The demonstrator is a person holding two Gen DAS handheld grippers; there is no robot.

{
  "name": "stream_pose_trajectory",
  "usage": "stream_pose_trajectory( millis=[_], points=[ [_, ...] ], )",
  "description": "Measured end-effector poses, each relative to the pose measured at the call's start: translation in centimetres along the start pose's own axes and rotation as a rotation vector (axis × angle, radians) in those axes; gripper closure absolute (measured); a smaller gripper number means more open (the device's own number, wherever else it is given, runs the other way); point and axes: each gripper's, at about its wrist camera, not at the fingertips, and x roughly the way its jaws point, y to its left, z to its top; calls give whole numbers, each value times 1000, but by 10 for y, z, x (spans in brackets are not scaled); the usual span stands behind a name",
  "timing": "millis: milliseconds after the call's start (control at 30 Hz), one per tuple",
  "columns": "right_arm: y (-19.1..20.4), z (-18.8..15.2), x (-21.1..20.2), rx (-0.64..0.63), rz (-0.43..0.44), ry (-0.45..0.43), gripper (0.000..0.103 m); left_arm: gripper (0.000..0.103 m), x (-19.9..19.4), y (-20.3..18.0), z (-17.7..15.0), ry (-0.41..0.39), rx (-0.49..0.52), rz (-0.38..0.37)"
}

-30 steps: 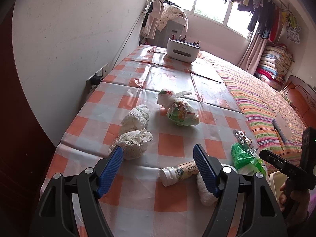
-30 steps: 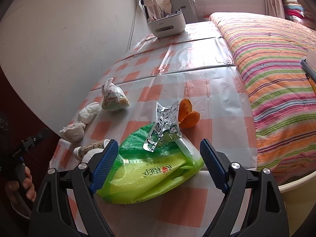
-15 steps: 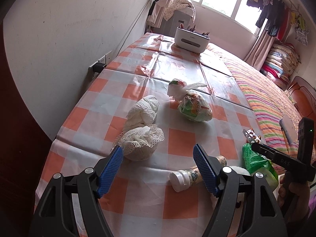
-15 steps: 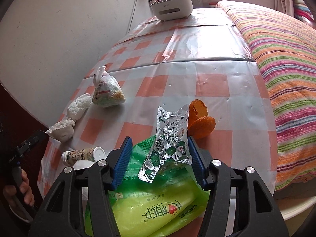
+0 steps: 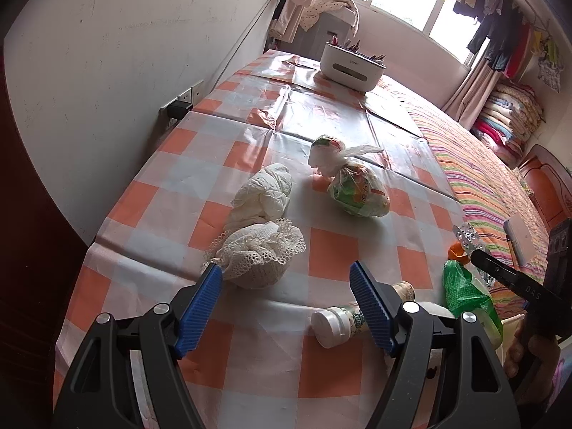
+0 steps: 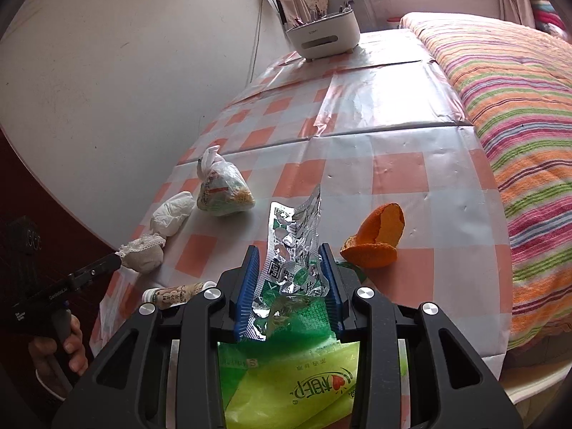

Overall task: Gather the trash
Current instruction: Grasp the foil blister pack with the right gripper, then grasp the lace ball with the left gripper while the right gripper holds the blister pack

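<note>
My right gripper [image 6: 289, 250] has its jaws closing, with the blue pads pressed on a silver foil blister pack [image 6: 293, 236] that stands up between them. Under it lies a green plastic bag [image 6: 296, 375]. An orange peel [image 6: 375, 239] sits just to the right of the gripper. My left gripper [image 5: 284, 268] hangs open over the table's near end. A lace cloth bundle [image 5: 255, 255] lies at its left fingertip and a small capped bottle [image 5: 338, 321] beside its right finger. Behind them lie a crumpled white tissue [image 5: 262, 196] and a knotted plastic bag of scraps [image 5: 354, 189].
The table wears an orange-and-white checked cloth [image 6: 393, 136] and stands along a wall with a socket [image 5: 182, 102]. A white organiser box [image 5: 350, 66] sits at the far end. A bed with a striped blanket [image 6: 518, 125] borders the right side.
The right jaws have narrowed from wide apart onto the blister pack, which now stands upright between the pads. The left gripper has drifted toward the lace bundle, its opening unchanged.
</note>
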Motion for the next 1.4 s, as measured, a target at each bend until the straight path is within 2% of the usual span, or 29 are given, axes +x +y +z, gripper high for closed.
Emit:
stream_pose_trajectory(
  millis=[167, 500, 767, 800, 833, 867, 1067, 1400],
  points=[
    [10, -4, -23, 3, 72, -53, 70, 31, 1, 14, 3, 3, -75, -47],
    [23, -21, -41, -1, 150, -68, 70, 31, 32, 8, 6, 56, -32, 38],
    [24, -30, -55, -7, 169, -90, 70, 32, 40, 3, 7, 19, -16, 64],
    [23, -30, -57, -6, 166, -96, 70, 39, 40, 2, 7, 13, -14, 72],
    [22, -31, -59, -4, 164, -101, 70, 53, 40, 2, 6, 12, -12, 80],
    [21, -31, -61, -3, 164, -103, 70, 59, 41, 2, 6, 15, -13, 73],
    [15, -34, -71, 3, 152, -129, 70, 66, 35, 0, 2, -11, -20, 63],
    [7, -42, -84, 2, 129, -157, 70, 68, 9, -20, -7, -100, 23, 69]
  ],
)
